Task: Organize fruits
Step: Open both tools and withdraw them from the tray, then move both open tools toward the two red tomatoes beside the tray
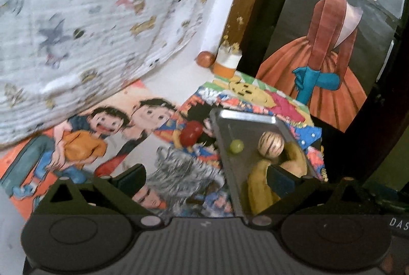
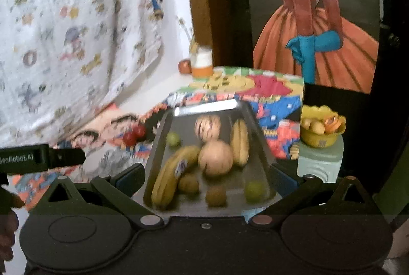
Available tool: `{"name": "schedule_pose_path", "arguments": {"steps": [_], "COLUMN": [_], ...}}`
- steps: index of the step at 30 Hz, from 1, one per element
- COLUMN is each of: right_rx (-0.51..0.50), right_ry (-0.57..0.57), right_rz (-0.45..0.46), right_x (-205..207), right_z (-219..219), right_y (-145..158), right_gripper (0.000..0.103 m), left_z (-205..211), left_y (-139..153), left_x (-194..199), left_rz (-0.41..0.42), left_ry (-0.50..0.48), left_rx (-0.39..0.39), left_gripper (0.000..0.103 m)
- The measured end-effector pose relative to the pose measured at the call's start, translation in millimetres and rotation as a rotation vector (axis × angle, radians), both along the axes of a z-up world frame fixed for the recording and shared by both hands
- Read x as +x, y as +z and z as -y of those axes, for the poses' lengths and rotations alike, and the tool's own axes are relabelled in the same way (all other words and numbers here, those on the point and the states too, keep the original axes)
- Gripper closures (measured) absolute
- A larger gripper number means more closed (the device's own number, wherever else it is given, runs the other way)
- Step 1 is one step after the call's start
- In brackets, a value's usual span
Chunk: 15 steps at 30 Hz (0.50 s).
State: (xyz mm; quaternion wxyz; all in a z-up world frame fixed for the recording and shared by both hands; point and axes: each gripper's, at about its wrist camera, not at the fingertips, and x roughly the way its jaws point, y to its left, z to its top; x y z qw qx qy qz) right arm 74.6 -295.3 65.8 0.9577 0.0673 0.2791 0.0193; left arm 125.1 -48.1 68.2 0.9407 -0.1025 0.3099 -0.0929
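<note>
Here, in the left wrist view, the left gripper (image 1: 205, 176) has its two dark fingers spread wide with nothing between them, only the busy cartoon-printed table covering (image 1: 107, 131) showing in the gap. The shallow grey metal tray (image 1: 231, 121) lies ahead and to the right of that gap, so the right-hand finger overlaps its near left part while the left-hand finger sits well off it. On the tray a small green round fruit (image 1: 236, 146) rests near the left wall, a cream ball-shaped fruit with dark stripes (image 1: 271, 145) beside it to the right, and a yellow banana (image 1: 258, 185) is partly hidden behind the finger. A glossy red fruit (image 1: 190, 135) lies off the tray, on the covering just beside its left edge, and straight ahead of this gripper. In the right wrist view, the right gripper (image 2: 207, 176) is likewise spread wide and empty, and the same tray sits squarely between its fingers and just ahead. There the banana (image 2: 171, 172) runs with its long axis from near left to far right, a pale orange round fruit (image 2: 215, 158) touching its far end, with a ridged yellow starfruit (image 2: 239, 142) standing lengthwise to the right. Two small red fruits (image 2: 134, 134) lie outside the tray to its left. I judge the left gripper nearer to the stray red fruit, and the right better lined up for anything in the tray; a yellow bowl of fruit (image 2: 319, 139) stands well apart at right.
</note>
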Motion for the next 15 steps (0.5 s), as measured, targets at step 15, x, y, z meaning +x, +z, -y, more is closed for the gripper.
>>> {"name": "schedule_pose_path", "arguments": {"steps": [15], "right_rx": [-0.032], "right_ry": [0.122], "right_rz": [-0.177], "right_x": [-15], "right_z": [-34], "right_y": [-39], "right_gripper": [0.001], "left_z": [-17], "left_y": [-34], "left_x": [-21], "left_rz": [-0.127], "left_ry": [0.017], "left_rx": [0.063], "left_gripper": [0.000]}}
